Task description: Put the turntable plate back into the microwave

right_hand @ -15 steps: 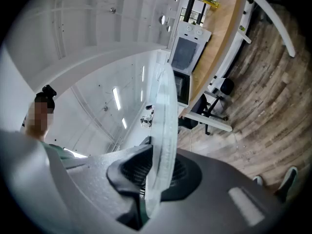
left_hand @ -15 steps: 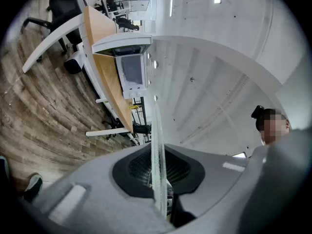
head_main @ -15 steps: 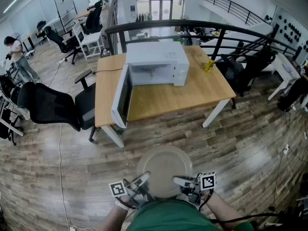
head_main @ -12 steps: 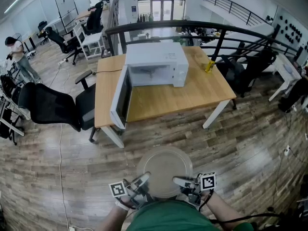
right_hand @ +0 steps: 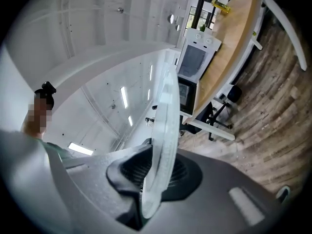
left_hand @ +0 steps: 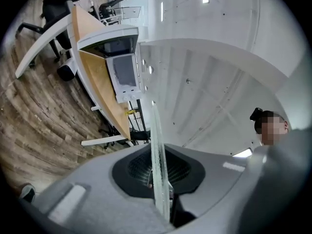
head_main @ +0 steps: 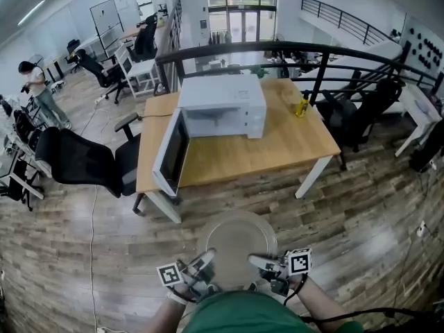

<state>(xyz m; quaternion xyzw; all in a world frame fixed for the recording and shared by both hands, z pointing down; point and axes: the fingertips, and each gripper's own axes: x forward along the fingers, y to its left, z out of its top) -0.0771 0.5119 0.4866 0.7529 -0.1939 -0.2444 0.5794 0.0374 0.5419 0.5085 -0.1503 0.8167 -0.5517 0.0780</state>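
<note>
Above floor [head_main: 361, 220], left gripper [head_main: 207, 256] and right gripper [head_main: 256, 259] clamp turntable plate [head_main: 236, 241] rim (microwave [head_main: 222, 103] door open).

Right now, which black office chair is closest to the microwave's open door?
The black office chair at the wooden table's left edge, beside the microwave door; the others stand farther back or past its right end.

Bright daylight, ceiling strip lights, strong fisheye distortion.
</note>
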